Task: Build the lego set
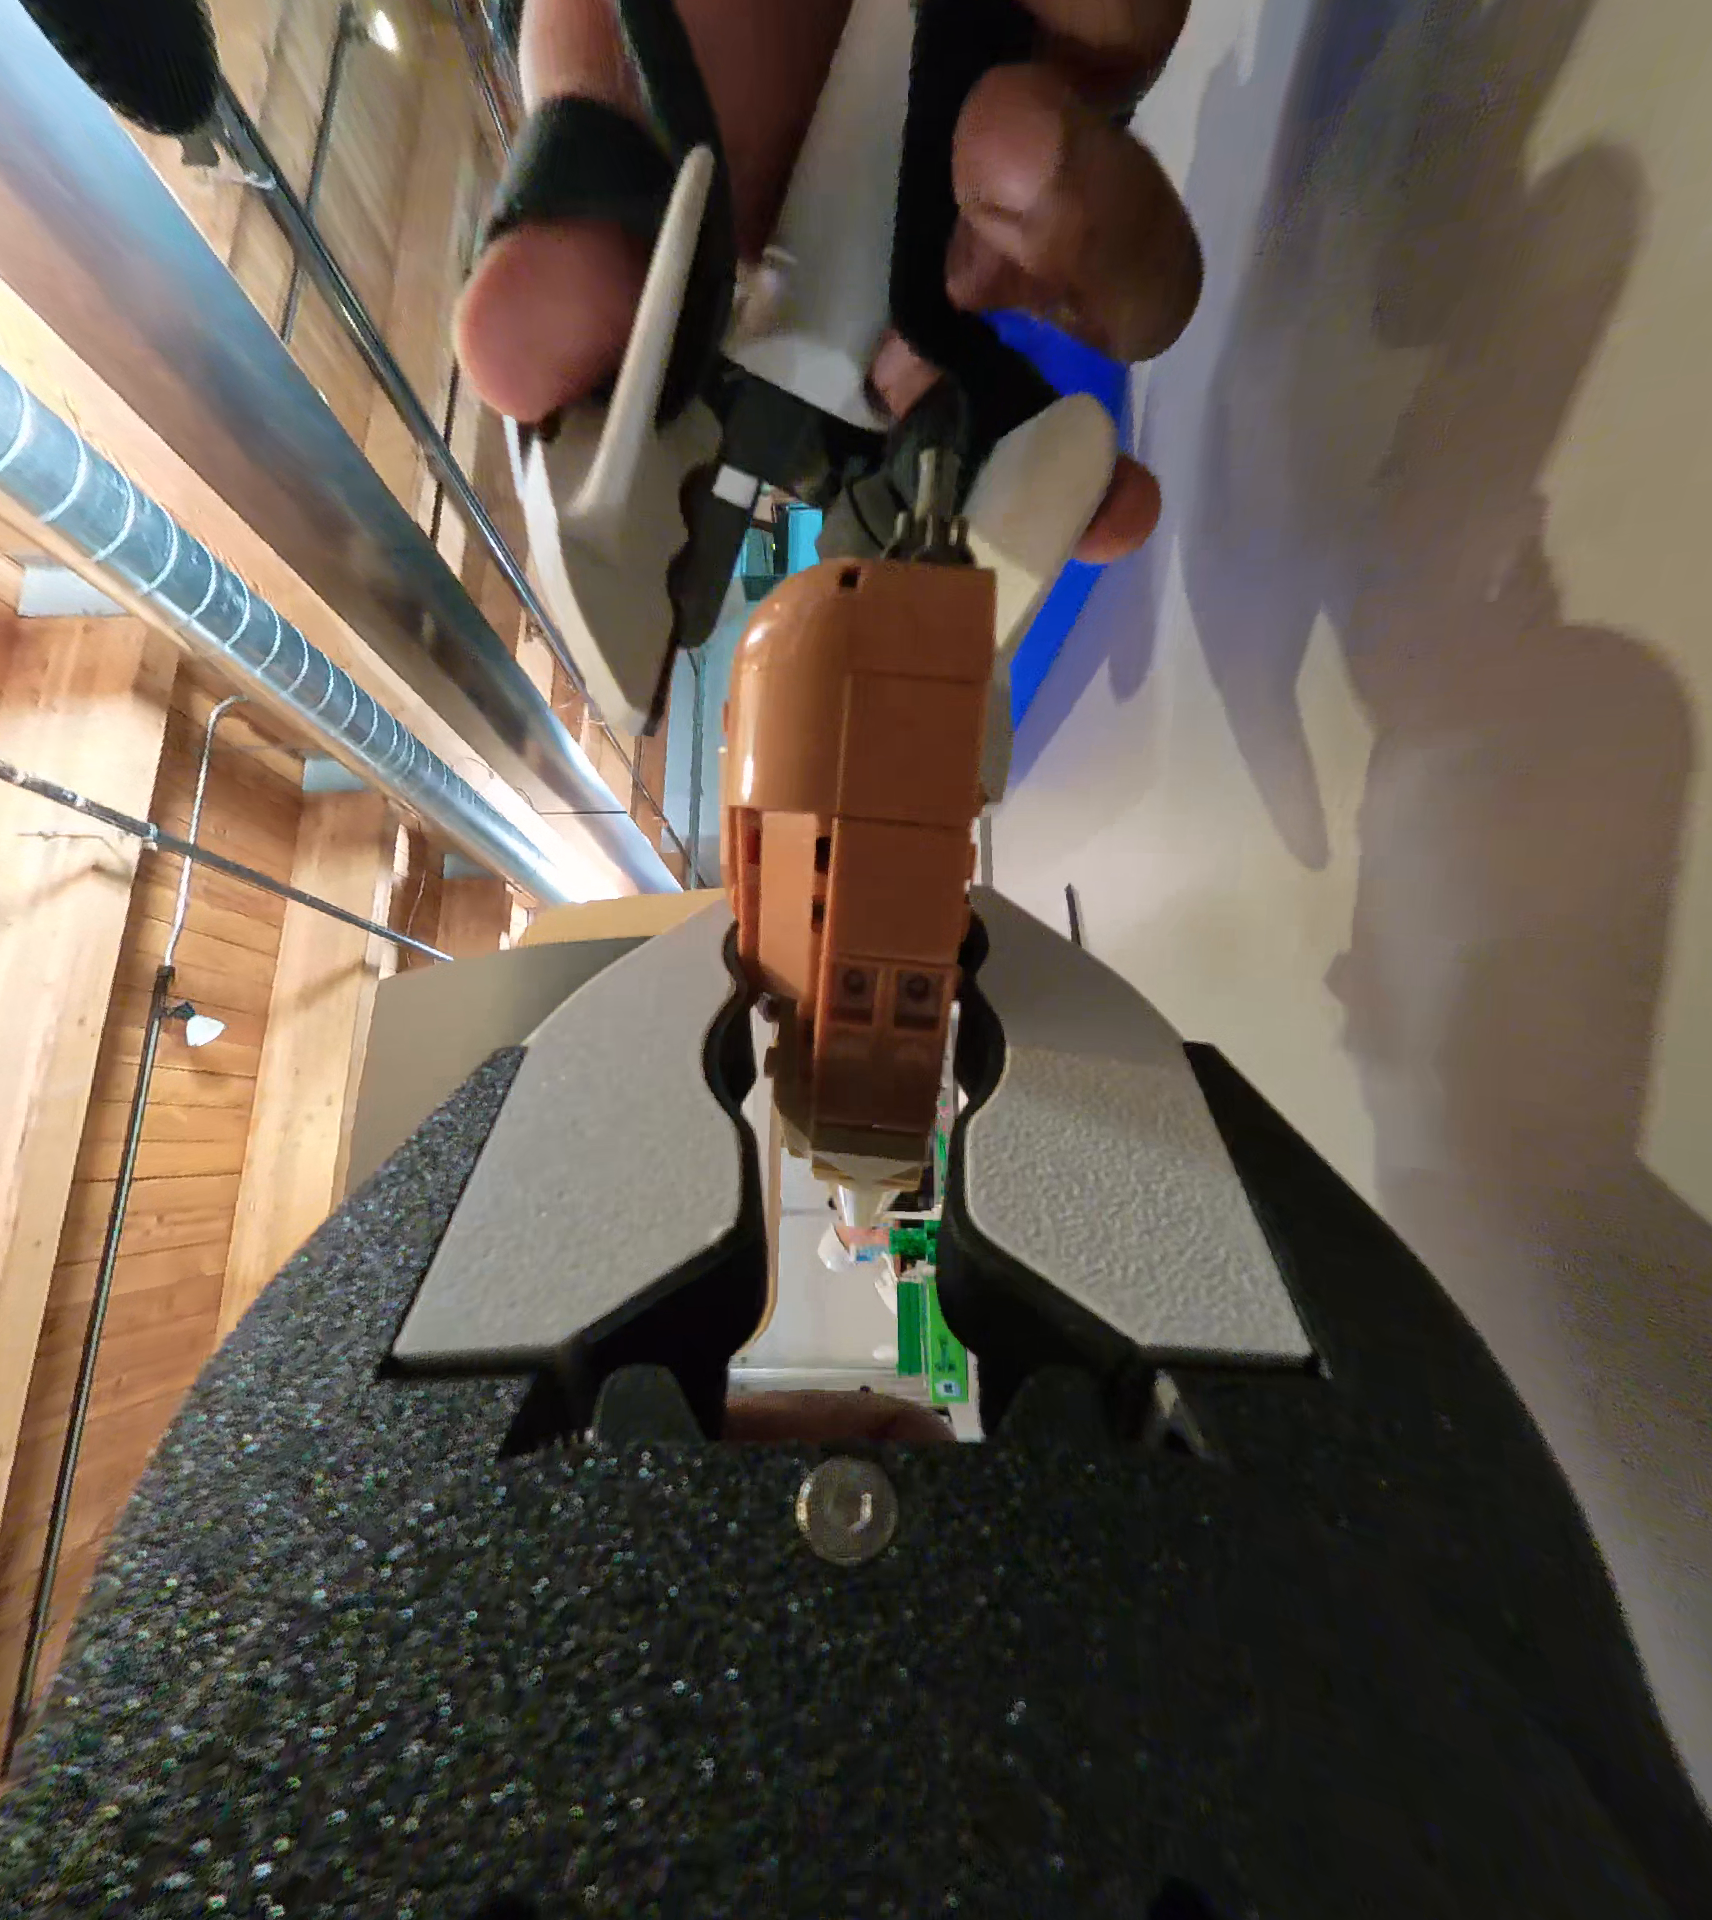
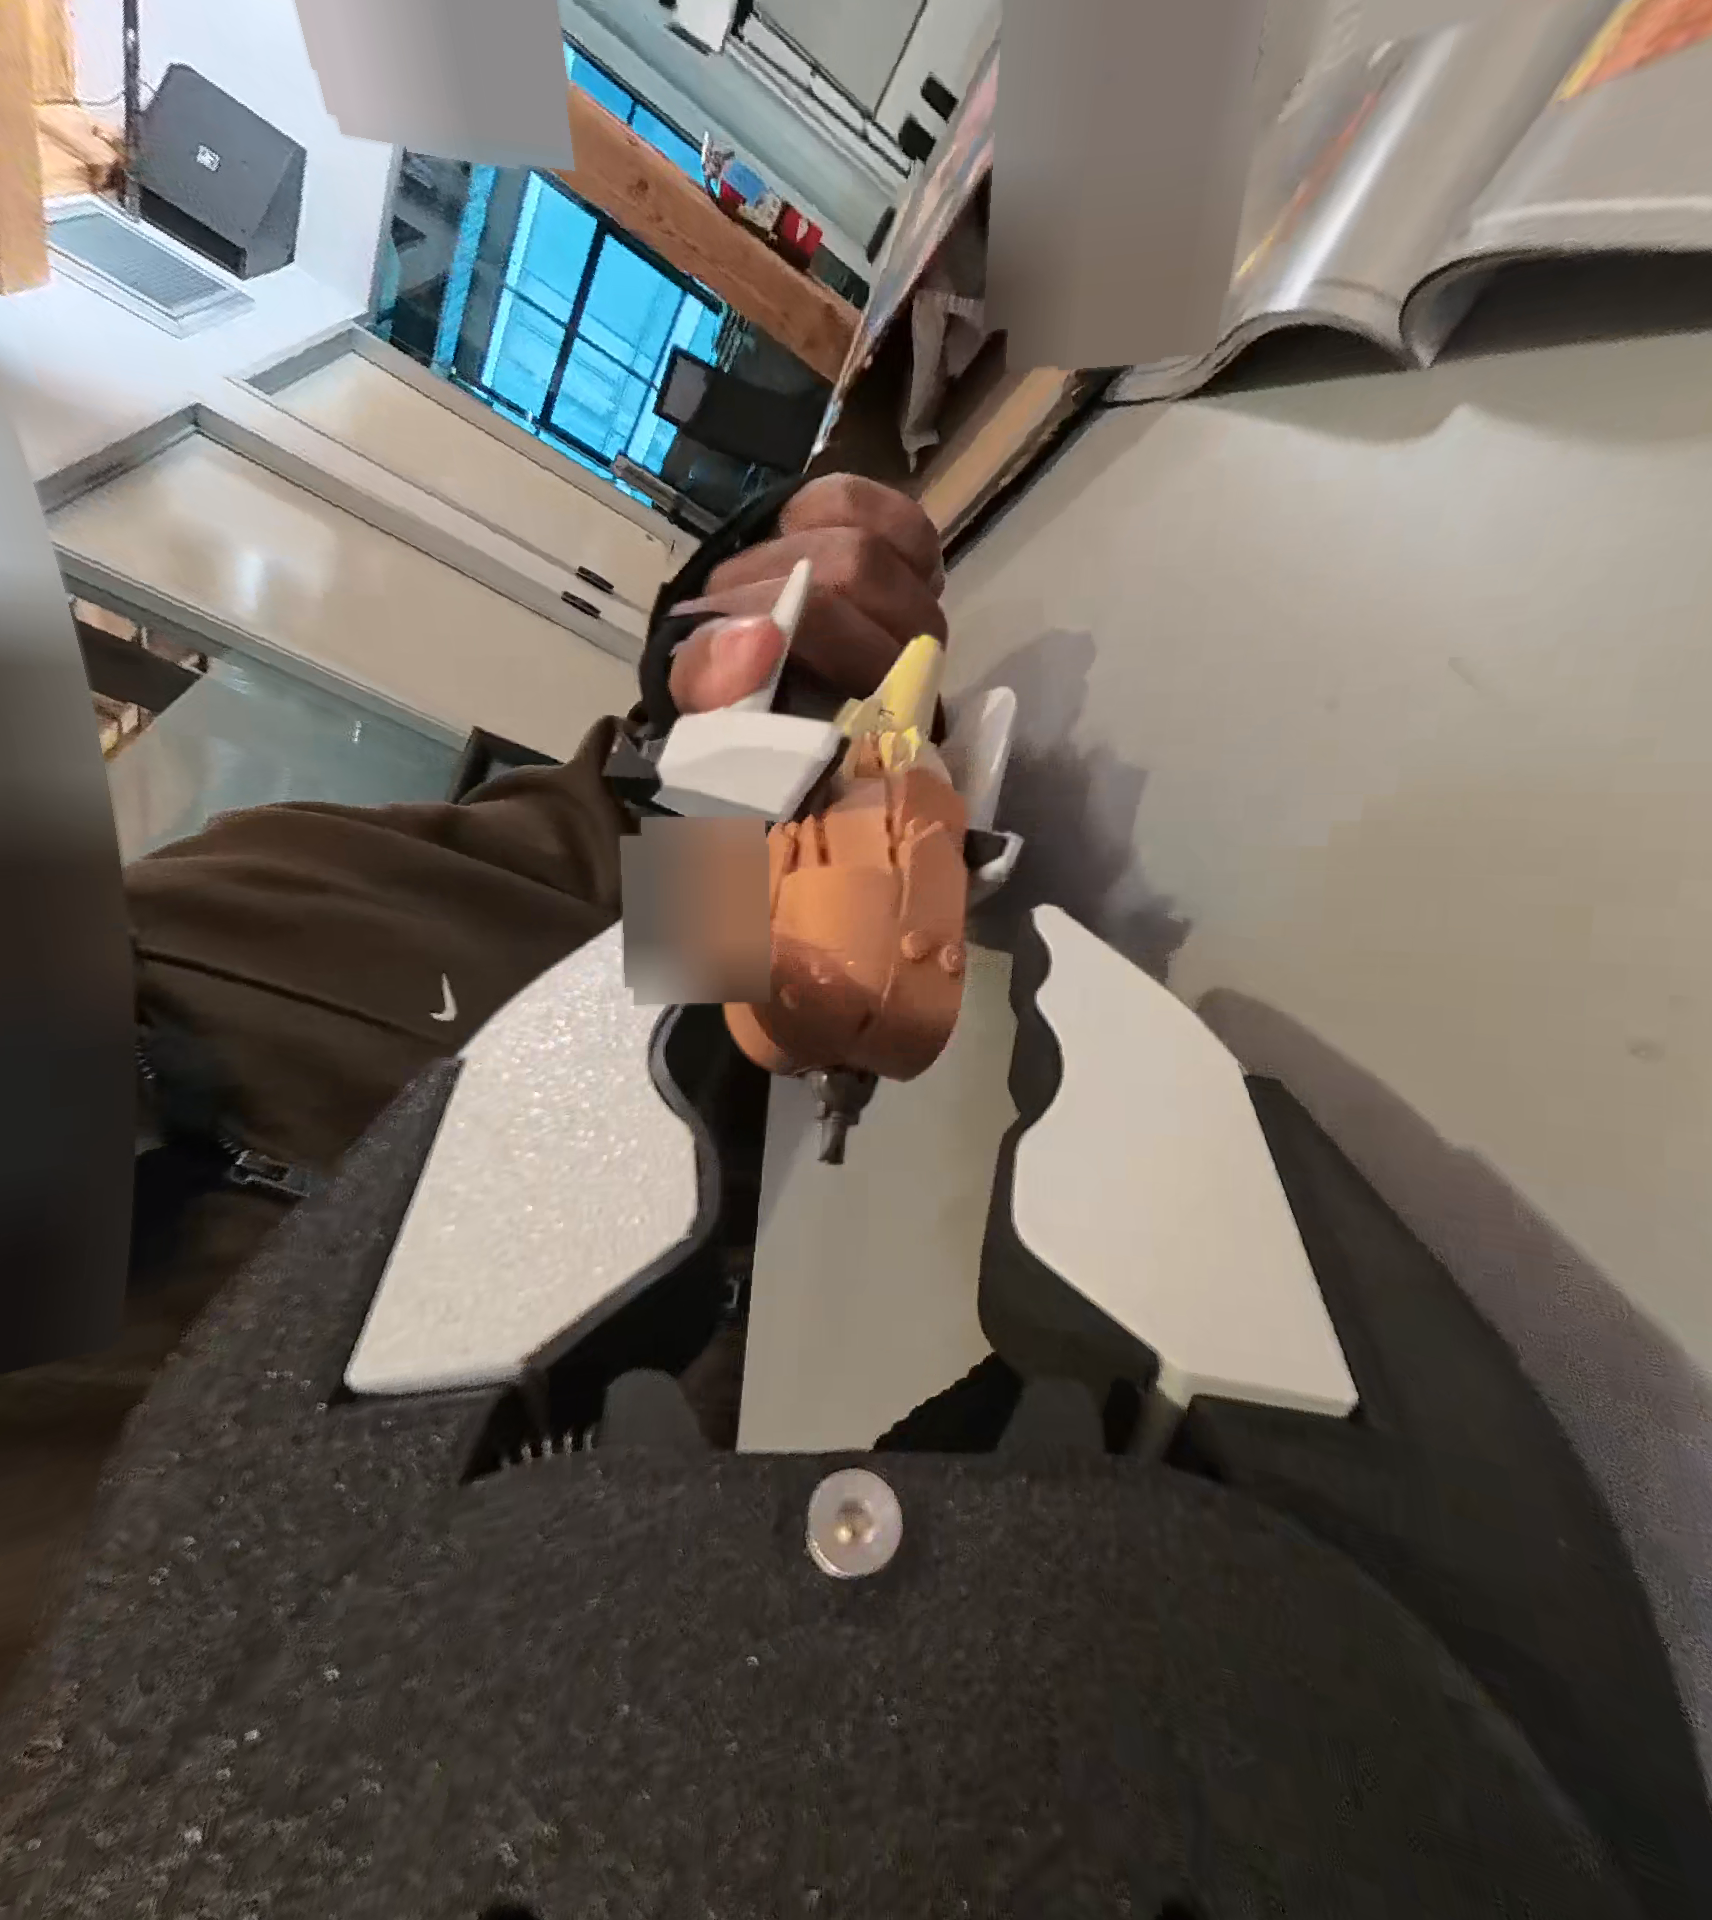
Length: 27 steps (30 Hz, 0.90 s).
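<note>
A brown lego assembly [image 1: 862, 790] is held off the table. My left gripper [image 1: 852, 956] is shut on its lower end, with both pads pressed against its sides. A dark pin part [image 1: 925, 499] sticks out of its far end. In the right wrist view the assembly [image 2: 862, 956] lies between my right gripper's [image 2: 841, 935] fingers, which stand wide apart and clear of the pin part [image 2: 836, 1122]. A yellow piece [image 2: 904, 686] shows at its far end, by the left gripper [image 2: 831, 758]. The right gripper [image 1: 831, 520] straddles the assembly's top in the left wrist view.
An open instruction booklet [image 2: 1454, 208] lies on the grey table [image 2: 1403, 727]. Green lego pieces [image 1: 919, 1299] show through the gap between the left gripper's fingers. A person's dark sleeve [image 2: 364, 914] is at left. Both grippers' tips are close together, under 4 cm apart.
</note>
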Motion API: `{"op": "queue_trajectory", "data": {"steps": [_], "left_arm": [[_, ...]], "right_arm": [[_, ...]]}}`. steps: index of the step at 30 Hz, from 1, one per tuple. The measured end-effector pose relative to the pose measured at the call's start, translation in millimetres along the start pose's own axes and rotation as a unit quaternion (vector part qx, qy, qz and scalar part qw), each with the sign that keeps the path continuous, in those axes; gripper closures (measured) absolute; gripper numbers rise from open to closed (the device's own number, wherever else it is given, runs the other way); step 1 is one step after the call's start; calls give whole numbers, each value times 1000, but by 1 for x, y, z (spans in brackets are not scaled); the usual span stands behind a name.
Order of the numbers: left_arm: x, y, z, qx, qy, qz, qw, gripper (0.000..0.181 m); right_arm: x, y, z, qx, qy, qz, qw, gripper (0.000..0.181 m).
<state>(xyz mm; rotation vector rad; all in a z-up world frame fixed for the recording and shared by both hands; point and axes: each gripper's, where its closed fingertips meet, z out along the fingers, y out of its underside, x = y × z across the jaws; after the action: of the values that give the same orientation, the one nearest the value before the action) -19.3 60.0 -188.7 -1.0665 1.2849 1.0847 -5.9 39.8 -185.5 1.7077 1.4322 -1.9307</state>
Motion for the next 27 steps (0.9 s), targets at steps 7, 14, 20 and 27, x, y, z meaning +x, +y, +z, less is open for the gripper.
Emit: {"op": "queue_trajectory", "data": {"steps": [7,14,20,27], "left_arm": [[8,-15,-2,46,15,9,999,146],[9,-19,-3,58,12,12,998,146],[12,-21,-2,60,15,10,998,146],[10,-22,-2,54,10,10,998,146]], "right_arm": [[3,15,10,-71,-8,12,997,126],[4,20,13,-99,-34,26,994,133],[3,24,12,-114,-38,24,992,134],[0,25,12,-119,-49,25,991,137]]}}
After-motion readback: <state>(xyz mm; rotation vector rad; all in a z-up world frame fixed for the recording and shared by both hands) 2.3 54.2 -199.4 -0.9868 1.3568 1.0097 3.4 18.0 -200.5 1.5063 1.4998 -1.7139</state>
